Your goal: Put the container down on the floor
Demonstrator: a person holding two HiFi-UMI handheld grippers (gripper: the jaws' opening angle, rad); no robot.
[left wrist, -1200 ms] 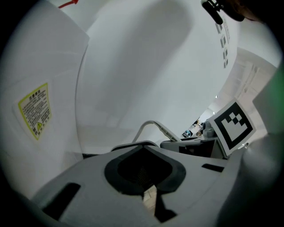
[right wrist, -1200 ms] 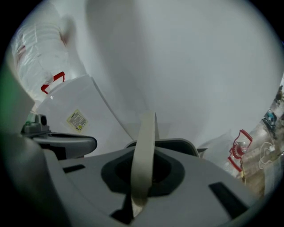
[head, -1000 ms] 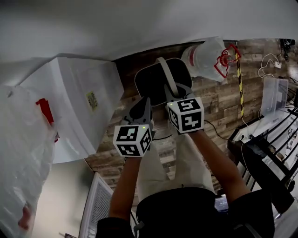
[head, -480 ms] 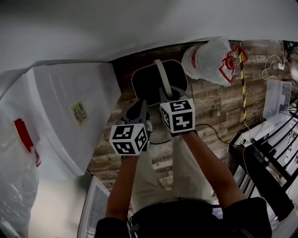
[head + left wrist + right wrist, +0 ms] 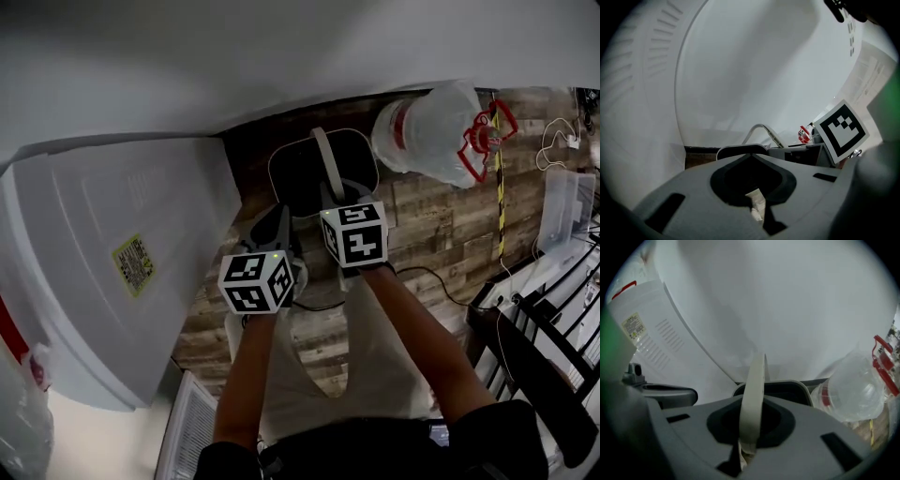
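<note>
Container look: a dark rounded-rectangular container (image 5: 302, 173) with a thin pale rim and a cream arched bail handle (image 5: 324, 161) standing up over its middle.
Container place: above the brown wood-plank floor (image 5: 441, 230), close to the foot of the white wall (image 5: 281, 47). It sits between a large white appliance with a yellow label (image 5: 103, 272) and a clear plastic water jug with red fittings (image 5: 431, 131). I cannot tell whether its base touches the planks.
Right gripper (image 5: 749, 430): jaws closed on the cream handle, which rises straight up out of the grip; the container's rim lies just beyond.
Left gripper (image 5: 752, 187): jaws drawn together, clamping none of the container. A small pale scrap shows in the slit, too unclear to name. The container lies just ahead, to its right.
Hands: both grippers sit side by side, near each other.
</note>
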